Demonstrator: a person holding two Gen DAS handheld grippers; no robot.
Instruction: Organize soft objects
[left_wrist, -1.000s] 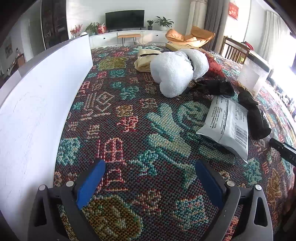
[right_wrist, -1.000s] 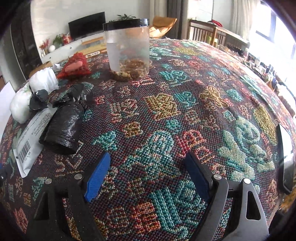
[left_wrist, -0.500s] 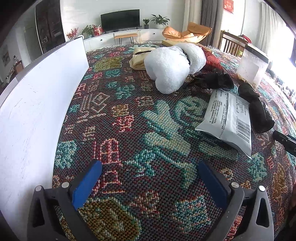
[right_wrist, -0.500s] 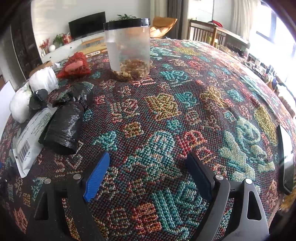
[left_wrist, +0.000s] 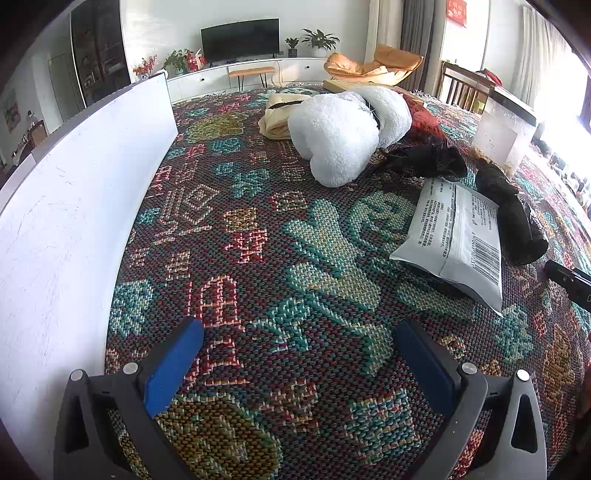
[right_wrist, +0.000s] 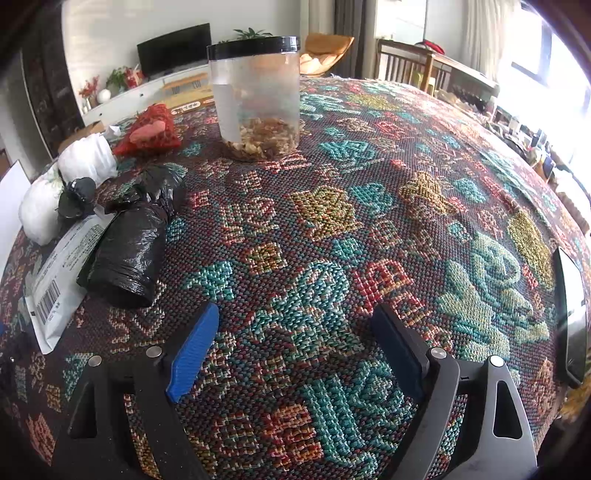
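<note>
A fluffy white plush item (left_wrist: 343, 133) lies at the far middle of the patterned table, also seen at the left of the right wrist view (right_wrist: 55, 184). Beside it are a beige cloth (left_wrist: 277, 114), a red mesh bag (right_wrist: 149, 129), a crumpled black cloth (left_wrist: 424, 160), a roll of black plastic bags (right_wrist: 129, 247) and a white flat packet (left_wrist: 458, 240). My left gripper (left_wrist: 299, 354) is open and empty, low over the near table. My right gripper (right_wrist: 295, 339) is open and empty, right of the black roll.
A white board (left_wrist: 74, 206) stands along the table's left side. A clear jar with a black lid (right_wrist: 256, 99) stands behind the roll. A phone (right_wrist: 570, 317) lies at the right edge. Chairs and a TV unit are beyond the table.
The left gripper has drawn back and lowered slightly, so the objects sit a little farther off. The right gripper has hardly moved. Both stay open.
</note>
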